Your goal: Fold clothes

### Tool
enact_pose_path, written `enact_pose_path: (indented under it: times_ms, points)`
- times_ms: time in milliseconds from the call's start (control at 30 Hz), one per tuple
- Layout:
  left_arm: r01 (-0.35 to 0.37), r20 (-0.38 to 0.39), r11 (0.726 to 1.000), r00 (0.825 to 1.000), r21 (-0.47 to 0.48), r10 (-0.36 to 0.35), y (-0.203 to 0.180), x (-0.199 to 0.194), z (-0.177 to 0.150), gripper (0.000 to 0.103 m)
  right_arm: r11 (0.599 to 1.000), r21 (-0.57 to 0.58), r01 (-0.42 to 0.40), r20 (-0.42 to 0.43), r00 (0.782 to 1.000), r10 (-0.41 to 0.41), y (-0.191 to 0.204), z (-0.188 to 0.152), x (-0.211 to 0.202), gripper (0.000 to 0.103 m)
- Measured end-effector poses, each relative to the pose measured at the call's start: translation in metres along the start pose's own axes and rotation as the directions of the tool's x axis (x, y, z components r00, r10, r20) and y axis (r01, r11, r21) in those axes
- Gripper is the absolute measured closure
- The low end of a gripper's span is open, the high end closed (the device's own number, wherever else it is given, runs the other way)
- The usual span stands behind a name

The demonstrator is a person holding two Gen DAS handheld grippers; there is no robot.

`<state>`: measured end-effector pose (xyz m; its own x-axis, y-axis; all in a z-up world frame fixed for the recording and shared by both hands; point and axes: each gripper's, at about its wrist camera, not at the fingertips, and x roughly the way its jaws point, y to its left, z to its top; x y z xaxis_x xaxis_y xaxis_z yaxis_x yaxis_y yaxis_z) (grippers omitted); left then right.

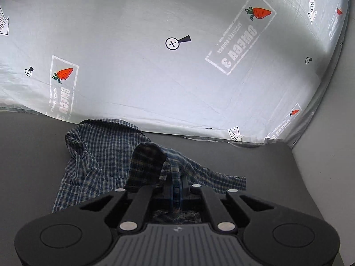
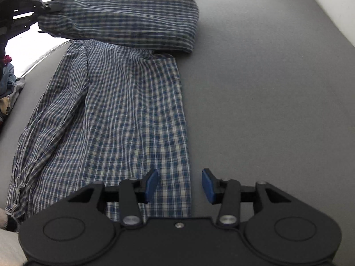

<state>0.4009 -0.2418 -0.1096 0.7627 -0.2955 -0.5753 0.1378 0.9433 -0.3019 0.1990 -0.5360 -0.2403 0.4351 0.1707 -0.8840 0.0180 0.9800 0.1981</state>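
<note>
- Pinching the plaid shirt (image 1: pixel 104 166) sleeve cuff, my left gripper (image 1: pixel 176 191) holds jaws pressed together, above the grey table (image 1: pixel 33 155).
- Hovering spread and empty, my right gripper (image 2: pixel 179 186) straddles the shirt's near right hem; soft, light cloth, best taken at edges.

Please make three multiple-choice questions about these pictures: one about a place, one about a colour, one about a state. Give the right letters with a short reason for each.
1. Where does the plaid shirt lie?
A. on the grey surface
B. in a basket
C. on a chair

2. What colour are the right gripper pads?
A. red
B. blue
C. yellow

3. What is the left gripper doing?
A. standing open over bare surface
B. pinching the shirt's sleeve
C. holding a hanger

Answers: 1 A, the shirt is spread on the grey surface. 2 B, both pads look blue. 3 B, plaid cloth sits between its shut fingers.
</note>
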Motion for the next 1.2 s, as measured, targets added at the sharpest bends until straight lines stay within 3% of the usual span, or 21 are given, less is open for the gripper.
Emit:
enact_pose_path:
  times_ms: [67, 100, 133, 200, 400, 533, 633, 767, 1033, 1100, 1200]
  points:
    - [-0.024, 0.014, 1.000, 1.000, -0.006, 0.024, 0.009, -0.011, 0.002, 0.100, 0.998, 0.034, 0.058, -0.032, 0.998, -0.057, 0.003, -0.009, 0.004, 0.059]
    - [-0.028, 0.016, 1.000, 0.999, -0.012, 0.028, 0.014, -0.016, 0.003, 0.100, 0.996, 0.029, 0.083, -0.029, 0.996, -0.083, 0.006, -0.014, 0.006, 0.065]
    - [-0.029, 0.017, 0.999, 0.999, -0.015, 0.030, 0.020, -0.020, 0.003, 0.101, 0.994, 0.024, 0.109, -0.026, 0.994, -0.109, 0.009, -0.018, 0.009, 0.073]
    - [-0.031, 0.020, 0.999, 0.999, -0.015, 0.031, 0.029, -0.025, 0.005, 0.101, 0.984, -0.028, 0.179, 0.006, 0.984, -0.179, 0.015, -0.025, 0.010, 0.103]
    - [-0.025, -0.021, 0.998, 0.999, 0.054, 0.026, 0.041, -0.021, 0.008, 0.101, 0.975, 0.019, 0.220, 0.062, 0.973, -0.220, 0.024, -0.033, -0.005, 0.103]
    - [0.002, -0.125, 0.999, 0.992, 0.046, 0.004, 0.058, -0.014, -0.020, 0.092, 0.964, 0.038, 0.264, 0.088, 0.960, -0.266, 0.030, -0.041, -0.007, 0.103]
    - [0.006, -0.213, 1.000, 0.977, 0.021, -0.001, 0.070, -0.007, -0.051, 0.090, 0.956, 0.055, 0.289, 0.103, 0.950, -0.293, 0.035, -0.045, -0.007, 0.103]
    - [0.001, -0.282, 0.998, 0.959, 0.067, 0.018, 0.071, 0.001, -0.083, 0.081, 0.950, 0.072, 0.303, 0.089, 0.947, -0.309, 0.038, -0.049, -0.003, 0.101]
    - [-0.009, -0.292, 0.999, 0.956, 0.033, 0.018, 0.084, 0.016, -0.091, 0.062, 0.946, 0.180, 0.268, 0.089, 0.954, -0.287, 0.026, -0.047, 0.003, 0.093]
    - [-0.020, -0.292, 0.999, 0.956, 0.032, 0.029, 0.087, 0.022, -0.087, 0.062, 0.944, 0.200, 0.261, 0.091, 0.955, -0.283, 0.022, -0.042, 0.007, 0.082]
    - [-0.024, -0.297, 1.000, 0.954, 0.017, 0.027, 0.091, 0.034, -0.079, 0.061, 0.943, 0.216, 0.254, 0.078, 0.958, -0.276, 0.014, -0.036, 0.013, 0.077]
